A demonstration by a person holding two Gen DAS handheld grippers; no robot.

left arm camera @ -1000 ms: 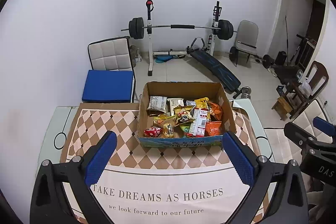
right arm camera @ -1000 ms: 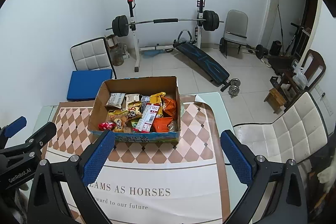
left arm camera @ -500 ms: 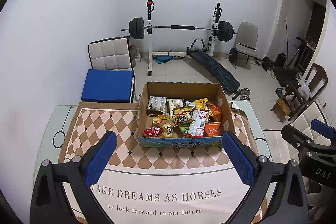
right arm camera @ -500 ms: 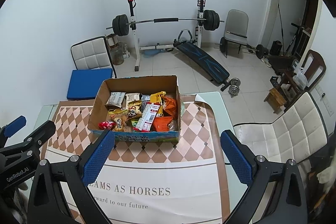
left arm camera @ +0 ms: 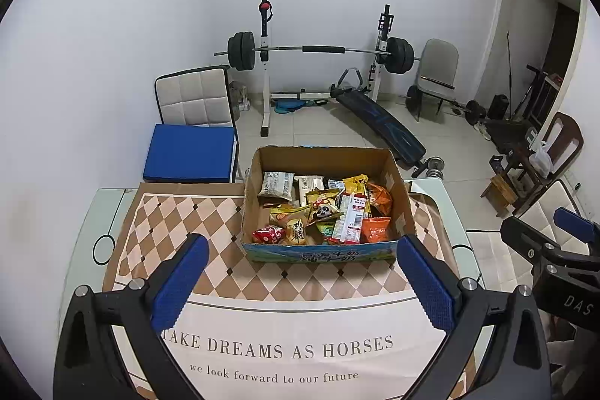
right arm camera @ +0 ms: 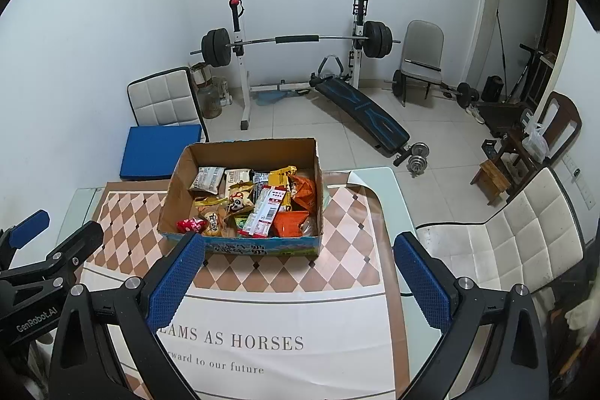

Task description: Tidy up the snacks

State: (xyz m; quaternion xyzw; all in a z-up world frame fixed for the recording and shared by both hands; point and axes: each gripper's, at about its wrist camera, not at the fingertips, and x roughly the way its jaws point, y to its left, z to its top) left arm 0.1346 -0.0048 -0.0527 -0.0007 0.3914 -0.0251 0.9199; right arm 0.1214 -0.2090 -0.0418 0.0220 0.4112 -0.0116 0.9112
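Observation:
An open cardboard box (left arm camera: 403, 208) stands on the table, full of several snack packets (left arm camera: 326, 208): white, yellow, orange and red bags. It also shows in the right wrist view (right arm camera: 176, 190) with the snack packets (right arm camera: 258, 205). My left gripper (left arm camera: 300, 272) is open and empty, above the tablecloth just in front of the box. My right gripper (right arm camera: 296, 268) is open and empty, in front of the box's right half. The right gripper shows at the right edge of the left wrist view (left arm camera: 562, 250); the left gripper shows at the left edge of the right wrist view (right arm camera: 41, 250).
The glass table (left arm camera: 78, 231) carries a checkered cloth (left arm camera: 176, 223) printed with text. A blue-cushioned chair (left arm camera: 191, 152) stands behind the table, a white chair (right arm camera: 506, 242) to its right. A barbell rack (left arm camera: 322, 51) and bench (left arm camera: 378, 119) stand by the far wall.
Both grippers have shifted only slightly; the box sits a little higher in both views. Jaws stay open.

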